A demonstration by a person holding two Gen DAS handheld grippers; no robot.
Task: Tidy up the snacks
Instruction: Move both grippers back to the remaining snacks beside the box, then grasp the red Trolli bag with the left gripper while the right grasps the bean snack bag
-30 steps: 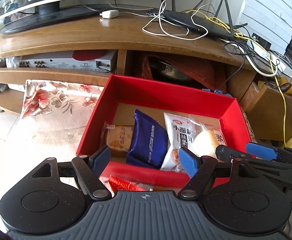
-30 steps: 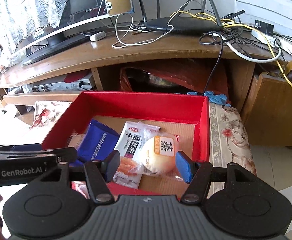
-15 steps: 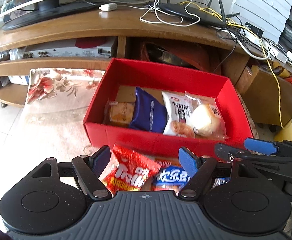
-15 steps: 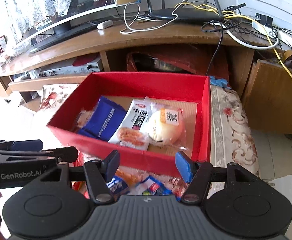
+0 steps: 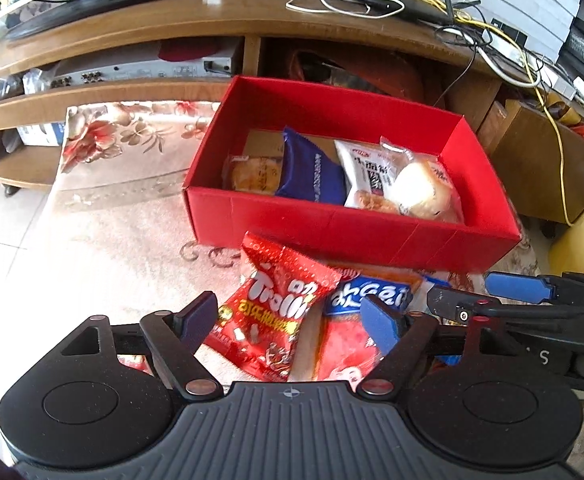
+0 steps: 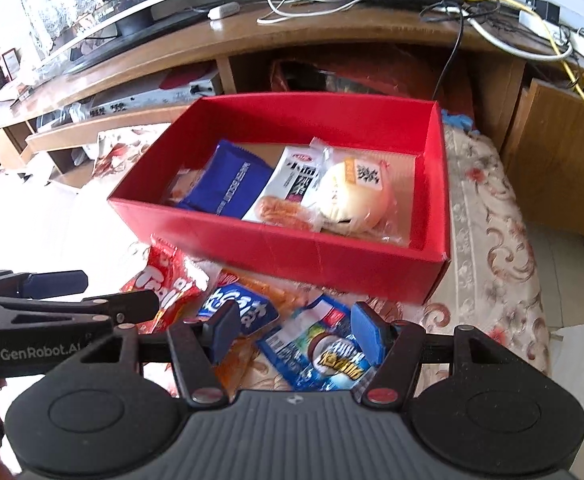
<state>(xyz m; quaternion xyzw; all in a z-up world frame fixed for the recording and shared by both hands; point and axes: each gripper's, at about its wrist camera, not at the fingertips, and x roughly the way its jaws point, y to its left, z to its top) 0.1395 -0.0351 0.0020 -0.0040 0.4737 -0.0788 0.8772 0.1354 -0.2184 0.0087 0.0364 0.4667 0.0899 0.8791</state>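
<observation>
While its jaws are opening, the left gripper [image 5: 288,322] hangs over a red Trolli bag [image 5: 276,308] that lies between the pads untouched; the right gripper [image 6: 293,334] stands parted above a blue-and-white packet [image 6: 319,354], gripping nothing. Both loose packets lie in a heap on the floral rug [image 5: 124,216], with an orange pack [image 5: 343,344] overlapping the Trolli bag. Just beyond the heap stands the red box [image 5: 331,228], its near wall between the grippers and the snacks already inside: a dark blue wafer pack [image 5: 311,172], a white sachet [image 5: 365,172] and a wrapped bun [image 5: 423,188]. Bare rug lies open left of the box. Only the left view shows a small pastry [image 5: 252,174] clearly; only the right view shows free cardboard floor [image 6: 405,196] at the box's right end. Behind rises a cable-strewn wooden TV stand [image 6: 252,40].
</observation>
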